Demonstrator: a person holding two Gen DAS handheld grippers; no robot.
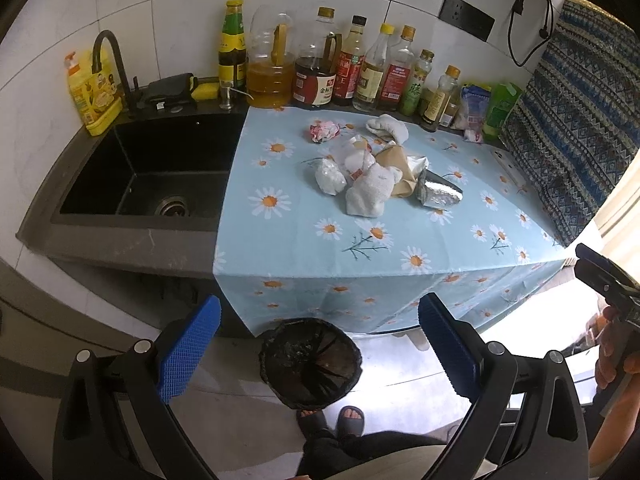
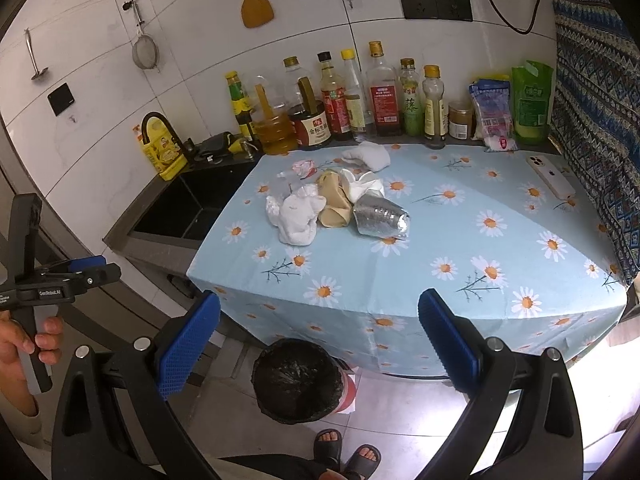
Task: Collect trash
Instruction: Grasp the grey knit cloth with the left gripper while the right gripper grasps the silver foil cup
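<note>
The sink [image 1: 148, 176] sits at the left. Next to it, the trash pile [image 1: 372, 168] lies bunched mid-counter [image 1: 280, 240] on the daisy cloth: tissues, brown paper, a foil wrapper [image 2: 380, 220]. The lined bin [image 1: 310, 364] stands on the floor right below the counter edge, likely so scraps can drop straight in. Both grippers hang back over the floor, the left gripper [image 1: 320, 350] and the right gripper [image 2: 320, 338] each spread wide, holding nothing. Only the right view shows the phone [image 2: 550, 178] clearly, plus the spatula [image 2: 256, 0] hung on the wall.
</note>
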